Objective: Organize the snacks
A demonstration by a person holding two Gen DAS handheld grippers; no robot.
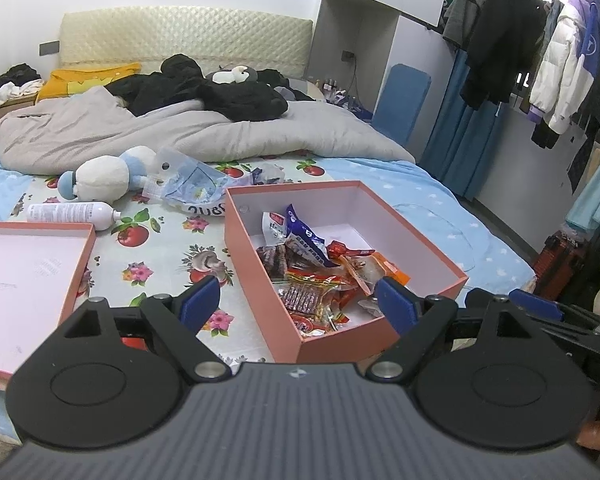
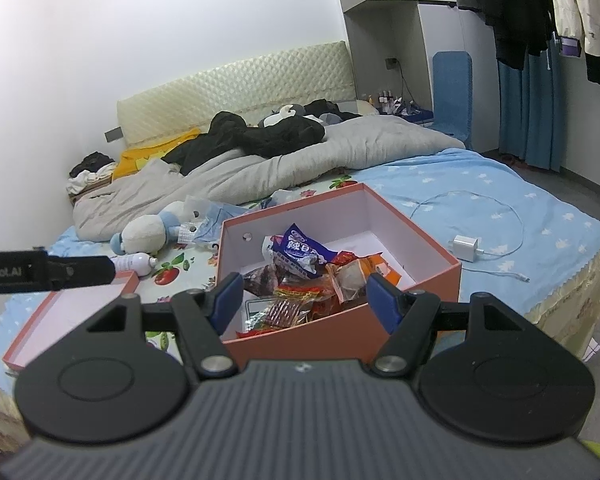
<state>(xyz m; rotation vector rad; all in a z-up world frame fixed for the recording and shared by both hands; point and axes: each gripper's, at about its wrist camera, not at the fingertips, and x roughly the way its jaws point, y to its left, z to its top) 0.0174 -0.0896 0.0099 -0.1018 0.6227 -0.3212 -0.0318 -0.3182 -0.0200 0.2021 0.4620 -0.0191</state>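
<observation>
A: Right wrist view first: any writing to read?

B: The left hand-held gripper (image 2: 112, 270) reaches in from the left edge, and its black body carries white letters, "Robot.AI". A blue snack packet (image 2: 300, 250) has white characters too small to read. In the left wrist view, a clear plastic bag (image 1: 192, 188) shows dark lettering, upside down and unreadable.

A: And the room?

B: A bed with a fruit-and-flower sheet (image 1: 164, 248), a light blue blanket (image 2: 480, 184), a grey duvet (image 1: 140, 128), a quilted headboard (image 1: 188, 36), and coats on a rail (image 1: 560, 60) at the right.

A: Where are the snacks?

B: Piled in the pink box (image 1: 384, 330) on the bed, just ahead of both grippers. Its long axis runs away from the camera, slanting right. Its lid (image 1: 4, 366) lies open side up to the left, well apart.

A: The grippers?

B: The left hand-held gripper (image 1: 300, 302) stands wide open, empty. The right hand-held gripper (image 2: 302, 300) is likewise wide open, holding nothing.
</observation>
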